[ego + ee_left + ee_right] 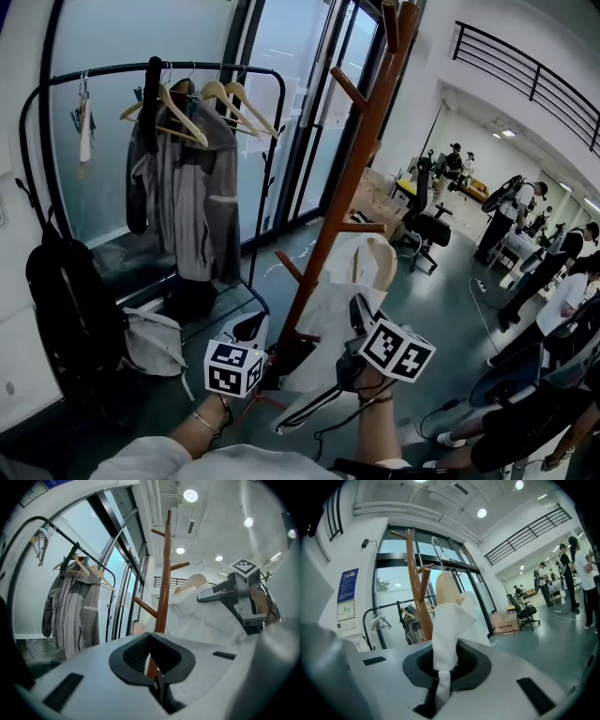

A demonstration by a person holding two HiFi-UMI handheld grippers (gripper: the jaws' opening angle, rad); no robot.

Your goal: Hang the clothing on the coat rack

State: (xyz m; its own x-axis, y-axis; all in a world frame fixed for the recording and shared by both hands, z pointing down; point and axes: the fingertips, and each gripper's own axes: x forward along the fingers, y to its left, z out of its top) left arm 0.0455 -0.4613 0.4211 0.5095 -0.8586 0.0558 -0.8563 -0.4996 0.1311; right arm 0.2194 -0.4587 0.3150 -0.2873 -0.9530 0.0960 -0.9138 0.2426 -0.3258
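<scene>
1. We hold the right gripper [360, 307] nearly level, and its fingers [461, 665] pinch a fold of the white garment [328, 305].
2. The garment hangs on a pale wooden hanger [380, 262], raised just right of the brown coat rack [342, 178] in the head view.
3. In the right gripper view the hanger's metal hook [436, 545] stands up beside the pole, on no peg.
4. Our left gripper [269, 357] sits low by the foot of the rack. Its fingers [133, 653] are pressed together at the tips, and only the pole shows past them.
5. A grey jacket [192, 187] hangs on the black clothes rail [141, 67] at the left, well apart from the rack.
</scene>
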